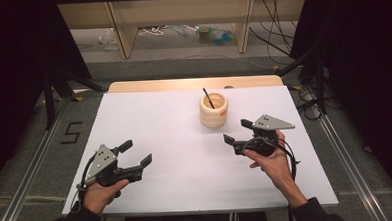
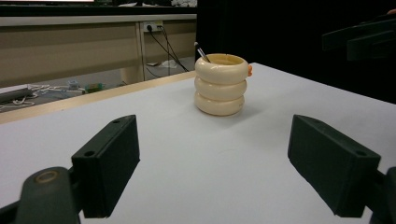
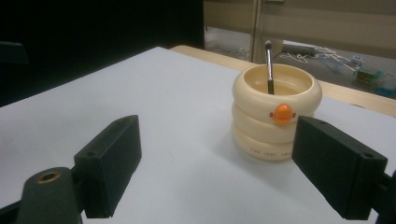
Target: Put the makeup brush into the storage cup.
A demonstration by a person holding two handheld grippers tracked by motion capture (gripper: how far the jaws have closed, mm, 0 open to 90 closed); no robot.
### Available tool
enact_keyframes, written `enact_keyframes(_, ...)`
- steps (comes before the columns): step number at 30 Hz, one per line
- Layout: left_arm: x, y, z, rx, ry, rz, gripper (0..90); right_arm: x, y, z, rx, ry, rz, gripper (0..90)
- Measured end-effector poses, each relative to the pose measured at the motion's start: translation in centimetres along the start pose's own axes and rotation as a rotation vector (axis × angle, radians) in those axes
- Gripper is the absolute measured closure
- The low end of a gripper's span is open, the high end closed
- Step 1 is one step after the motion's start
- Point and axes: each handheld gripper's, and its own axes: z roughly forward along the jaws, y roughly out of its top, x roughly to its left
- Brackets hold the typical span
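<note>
A cream ribbed cup (image 1: 214, 110) (image 2: 220, 84) (image 3: 276, 111) stands upright on the white table (image 1: 175, 141), right of centre toward the back. It has a small orange knob (image 3: 282, 113) on its side. A thin black brush (image 1: 208, 98) (image 3: 269, 66) leans inside it. My left gripper (image 1: 135, 152) (image 2: 224, 168) rests at the near left, open and empty, well short of the cup. My right gripper (image 1: 238, 130) (image 3: 224, 168) is open and empty, just near and right of the cup.
A wooden strip (image 1: 193, 83) runs along the table's far edge. Beyond it are a shelf frame (image 1: 180, 21), cables and clutter on the floor. Metal rails (image 1: 31, 162) flank the table. The right gripper's jaws (image 2: 359, 39) show at the upper right of the left gripper view.
</note>
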Motion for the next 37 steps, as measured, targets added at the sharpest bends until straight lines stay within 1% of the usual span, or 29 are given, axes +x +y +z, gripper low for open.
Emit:
enact_keyframes(1, 0.0, 0.0, 0.0, 0.0, 0.0, 0.0, 16.5, 0.0, -0.1, 0.0, 0.001, -0.003, -0.007, 16.5)
enact_keyframes(2, 0.0, 0.0, 0.0, 0.001, 0.0, 0.0, 16.5, 0.1, -0.2, 0.0, -0.003, 0.004, -0.004, 16.5)
enact_keyframes(3, 0.0, 0.0, 0.0, 0.001, 0.0, -0.001, 16.5, 0.1, -0.3, -0.1, 0.001, 0.004, -0.004, 16.5)
enact_keyframes(5, 0.0, 0.0, 0.0, 0.002, -0.002, -0.001, 16.5, 0.2, -0.4, -0.1, -0.007, -0.002, 0.002, 16.5)
enact_keyframes(7, 0.0, 0.0, 0.0, 0.002, -0.002, -0.001, 16.5, 0.4, -0.5, -0.3, 0.003, 0.001, -0.004, 16.5)
enact_keyframes(8, 0.0, 0.0, 0.1, 0.002, -0.002, -0.001, 16.5, 0.5, -0.7, -0.3, -0.002, 0.008, -0.004, 16.5)
enact_keyframes(10, 0.0, 0.0, 0.1, 0.002, -0.003, -0.001, 16.5, 0.6, -0.7, -0.4, 0.002, 0.006, -0.004, 16.5)
enact_keyframes(11, 0.0, 0.0, 0.1, 0.002, -0.003, 0.0, 16.5, 0.8, -0.8, -0.4, 0.011, 0.02, 0.017, 16.5)
enact_keyframes(12, 0.0, 0.0, 0.1, 0.002, -0.003, 0.001, 16.5, 0.8, -0.8, -0.5, 0.005, 0.018, 0.003, 16.5)
enact_keyframes(13, 0.0, 0.0, 0.0, 0.002, -0.003, 0.001, 16.5, 1.0, -0.7, -0.7, 0.013, 0.021, 0.014, 16.5)
enact_keyframes(14, 0.0, 0.0, 0.0, 0.003, -0.003, 0.002, 16.5, 1.0, -0.8, -0.7, -0.005, 0.018, 0.012, 16.5)
enact_keyframes(15, 0.0, 0.0, 0.0, 0.002, -0.003, 0.001, 16.5, 1.0, -0.8, -0.7, -0.005, 0.018, 0.012, 16.5)
enact_keyframes(16, 0.0, 0.0, 0.0, 0.003, -0.003, 0.002, 16.5, 1.0, -0.7, -0.9, 0.018, 0.024, 0.014, 16.5)
enact_keyframes(17, 0.0, 0.0, 0.0, 0.002, -0.004, 0.002, 16.5, 1.0, -0.8, -1.0, 0.004, 0.009, 0.005, 16.5)
enact_keyframes(18, 0.0, 0.0, 0.0, 0.003, -0.003, 0.002, 16.5, 1.1, -0.9, -1.1, 0.001, 0.021, 0.017, 16.5)
enact_keyframes(20, 0.0, 0.0, 0.0, 0.002, -0.003, 0.0, 16.5, 1.1, -1.0, -1.2, 0.01, 0.019, 0.017, 16.5)
enact_keyframes(21, 0.0, 0.0, 0.1, 0.002, -0.003, 0.0, 16.5, 1.2, -1.0, -1.2, 0.0, 0.02, 0.024, 16.5)
enact_keyframes(23, 0.0, 0.0, 0.1, 0.001, -0.004, 0.001, 16.5, 1.1, -1.1, -1.4, 0.014, 0.028, 0.022, 16.5)
enact_keyframes(24, 0.0, 0.0, 0.1, 0.002, -0.005, 0.002, 16.5, 1.2, -1.3, -1.3, 0.003, 0.029, 0.022, 16.6)
enact_keyframes(26, 0.0, 0.0, 0.1, 0.002, -0.006, 0.002, 16.5, 1.2, -1.3, -1.3, 0.003, 0.02, 0.026, 16.6)
enact_keyframes(27, 0.0, 0.0, 0.1, 0.002, -0.006, 0.003, 16.5, 1.1, -1.3, -1.4, 0.009, 0.015, 0.018, 16.5)
enact_keyframes(29, 0.0, 0.0, 0.1, 0.002, -0.006, 0.002, 16.5, 1.0, -1.3, -1.3, -0.006, 0.015, 0.018, 16.5)
enact_keyframes(30, 0.0, 0.0, 0.1, 0.002, -0.005, 0.001, 16.5, 1.0, -1.3, -1.4, 0.002, 0.014, 0.015, 16.5)
enact_keyframes(32, 0.0, 0.0, 0.1, 0.002, -0.005, 0.001, 16.5, 1.0, -1.2, -1.4, -0.009, 0.006, 0.015, 16.5)
enact_keyframes(34, 0.0, 0.0, 0.1, 0.002, -0.007, 0.0, 16.5, 1.0, -1.2, -1.4, -0.01, 0.009, 0.017, 16.5)
enact_keyframes(35, 0.0, 0.0, 0.1, 0.002, -0.007, 0.0, 16.5, 0.9, -1.2, -1.4, -0.008, 0.003, 0.008, 16.6)
enact_keyframes(36, 0.0, 0.0, 0.2, 0.002, -0.007, -0.003, 16.5, 0.9, -1.2, -1.3, -0.025, 0.007, 0.005, 16.5)
enact_keyframes(37, 0.0, -0.1, 0.2, 0.002, -0.006, -0.005, 16.5, 1.0, -1.2, -1.3, -0.011, 0.013, 0.02, 16.5)
